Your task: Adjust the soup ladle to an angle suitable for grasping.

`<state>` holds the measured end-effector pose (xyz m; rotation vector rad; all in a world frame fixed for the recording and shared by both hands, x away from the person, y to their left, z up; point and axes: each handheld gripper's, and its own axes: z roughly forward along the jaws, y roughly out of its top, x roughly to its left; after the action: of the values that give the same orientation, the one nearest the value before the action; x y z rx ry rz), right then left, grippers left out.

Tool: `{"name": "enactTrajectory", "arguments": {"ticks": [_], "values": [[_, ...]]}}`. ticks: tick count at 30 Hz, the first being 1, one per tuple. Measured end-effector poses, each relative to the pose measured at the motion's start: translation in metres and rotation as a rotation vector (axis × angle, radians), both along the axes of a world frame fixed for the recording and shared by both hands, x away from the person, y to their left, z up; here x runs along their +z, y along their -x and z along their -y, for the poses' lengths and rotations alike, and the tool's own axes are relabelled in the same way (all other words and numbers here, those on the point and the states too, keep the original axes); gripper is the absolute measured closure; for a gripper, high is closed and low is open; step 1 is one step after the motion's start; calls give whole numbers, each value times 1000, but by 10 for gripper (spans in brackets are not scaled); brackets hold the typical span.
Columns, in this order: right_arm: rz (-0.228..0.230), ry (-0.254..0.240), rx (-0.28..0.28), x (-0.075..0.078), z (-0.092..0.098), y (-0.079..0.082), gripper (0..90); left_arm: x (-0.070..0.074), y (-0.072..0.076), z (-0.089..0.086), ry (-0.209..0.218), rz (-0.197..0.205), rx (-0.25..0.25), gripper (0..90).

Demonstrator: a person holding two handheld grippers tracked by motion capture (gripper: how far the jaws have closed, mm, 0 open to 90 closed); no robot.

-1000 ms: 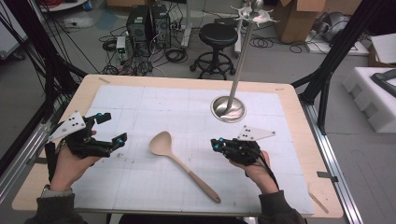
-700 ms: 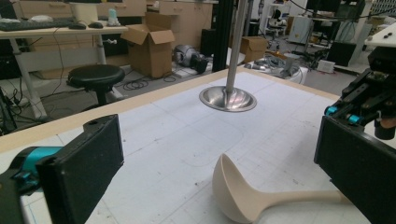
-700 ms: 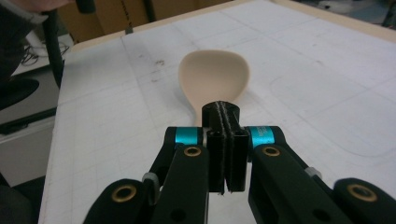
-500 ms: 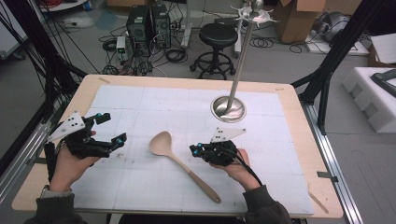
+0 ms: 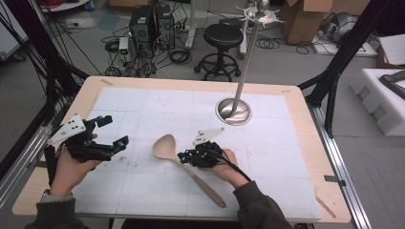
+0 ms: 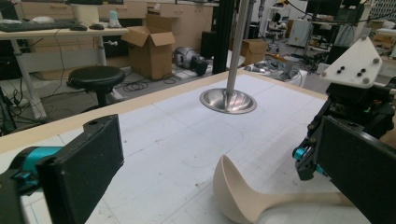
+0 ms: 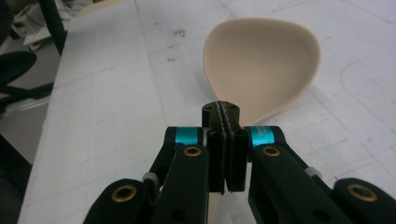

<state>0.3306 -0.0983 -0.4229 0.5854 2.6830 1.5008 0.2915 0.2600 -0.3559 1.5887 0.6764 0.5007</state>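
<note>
With its jaws pressed together on nothing, the right gripper (image 7: pixel 225 140) hangs over the neck of the wooden spoon (image 5: pixel 184 163), so it may only push it aside, while the left gripper (image 5: pixel 102 134) waits wide open, well apart.

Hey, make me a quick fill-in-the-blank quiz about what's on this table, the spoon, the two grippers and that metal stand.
1. The fingers of the right gripper are ____ over the neck of the spoon.
2. The left gripper has its fingers ____.
3. The spoon lies with its bowl pointing toward the person's ____ gripper.
4. The round base of the stand is made of ____.

Missing words: shut; open; left; metal
</note>
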Motion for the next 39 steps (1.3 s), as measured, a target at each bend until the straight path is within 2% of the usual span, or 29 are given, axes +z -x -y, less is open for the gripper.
{"name": "enactTrajectory", "arguments": {"ticks": [8,9,15,18,23,30,36,39], "values": [[-25,41,35,-7,-16,-5,894,0,0,-1,3,-1,0,18],[-18,65,42,-9,-21,-6,893,0,0,-1,2,-1,-1,18],[-28,97,51,-11,-31,-9,894,0,1,-1,4,-1,0,18],[-36,129,57,-13,-38,-11,894,0,1,-2,7,-2,1,18],[-32,161,60,-17,-41,-11,895,0,1,-3,5,-2,1,18],[-45,165,58,-17,-42,-13,896,0,1,-2,5,-5,0,18],[-27,229,63,-19,-50,-12,900,0,0,-2,4,-4,-2,18],[-32,232,56,-19,-49,-12,900,0,1,-3,6,-5,0,18]]}}
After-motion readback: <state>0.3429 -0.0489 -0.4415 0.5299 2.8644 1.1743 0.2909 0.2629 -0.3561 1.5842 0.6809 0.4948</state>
